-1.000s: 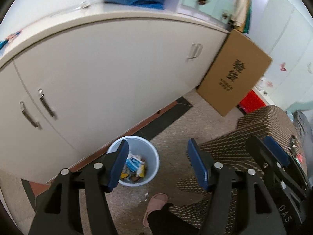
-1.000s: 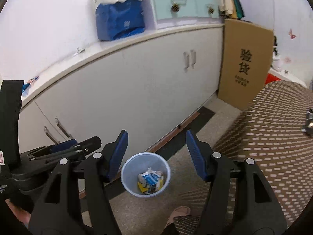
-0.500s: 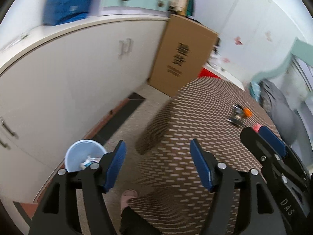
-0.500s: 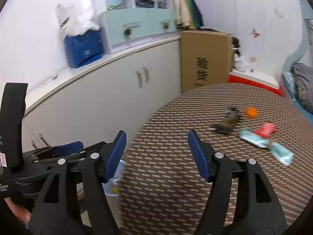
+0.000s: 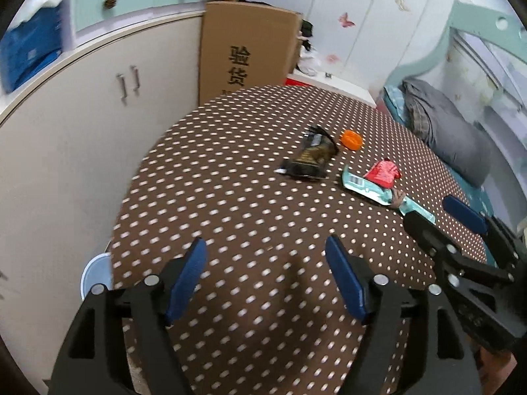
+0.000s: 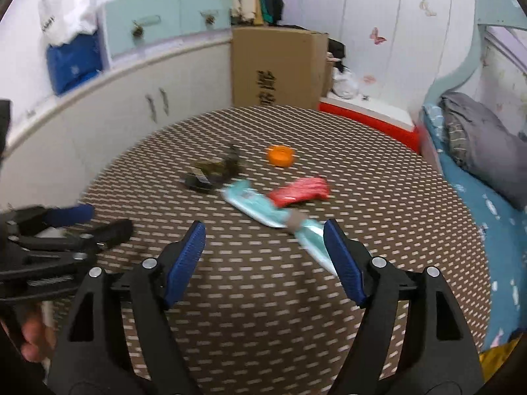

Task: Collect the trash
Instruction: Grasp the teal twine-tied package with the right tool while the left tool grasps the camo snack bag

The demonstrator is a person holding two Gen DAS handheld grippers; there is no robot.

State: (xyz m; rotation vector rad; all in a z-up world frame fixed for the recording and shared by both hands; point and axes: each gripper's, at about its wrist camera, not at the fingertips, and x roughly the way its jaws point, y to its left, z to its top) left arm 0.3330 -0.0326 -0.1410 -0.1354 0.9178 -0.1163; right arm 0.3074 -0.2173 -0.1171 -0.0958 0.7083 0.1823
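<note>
Where visible, bin (image 5: 94,271) contents hidden.

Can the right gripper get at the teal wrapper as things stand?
Probably yes. The right gripper is open and empty, the teal wrapper lies flat on the table just ahead, and nothing stands between them.

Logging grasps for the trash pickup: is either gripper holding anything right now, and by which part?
Nothing is held. The left gripper and right gripper are both open and empty above the brown dotted tablecloth.
</note>
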